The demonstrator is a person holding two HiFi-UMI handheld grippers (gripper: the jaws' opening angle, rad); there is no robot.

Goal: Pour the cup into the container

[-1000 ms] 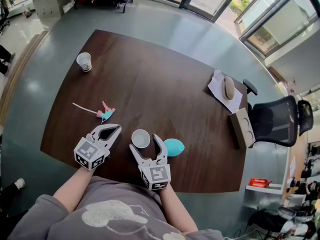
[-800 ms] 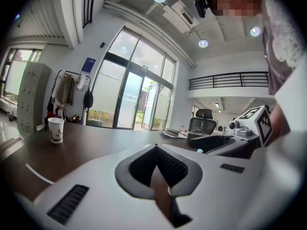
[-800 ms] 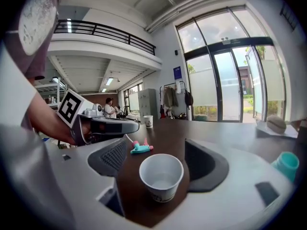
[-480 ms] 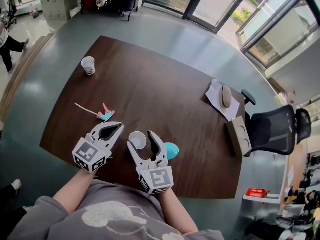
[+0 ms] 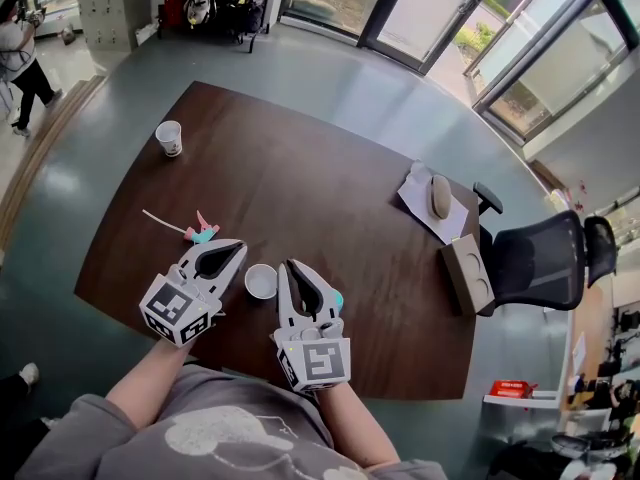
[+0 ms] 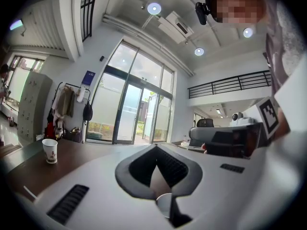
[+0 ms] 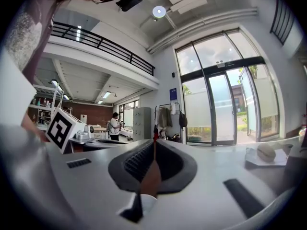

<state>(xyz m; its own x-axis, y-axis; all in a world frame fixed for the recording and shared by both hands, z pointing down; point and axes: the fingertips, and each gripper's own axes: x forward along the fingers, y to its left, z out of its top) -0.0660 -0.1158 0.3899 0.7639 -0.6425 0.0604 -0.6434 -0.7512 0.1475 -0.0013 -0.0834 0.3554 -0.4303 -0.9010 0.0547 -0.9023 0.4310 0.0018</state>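
Leaving open tabletop [image 5: 310,168] beyond, cup [image 5: 261,281] stands near edge.

Legible text, brands, numbers: none; left claw [image 5: 236,247], cube: black-and-white square marker patterns, blocks only, no letters or digits; right claw [image 5: 291,266], cube: markers of the same kind; paper cup [image 5: 169,138] at the far corner of the bench [image 5: 330,188]: small mark on its side, too small to read; blue wall sign [image 6: 88,76] beside the glass doors: unreadable.
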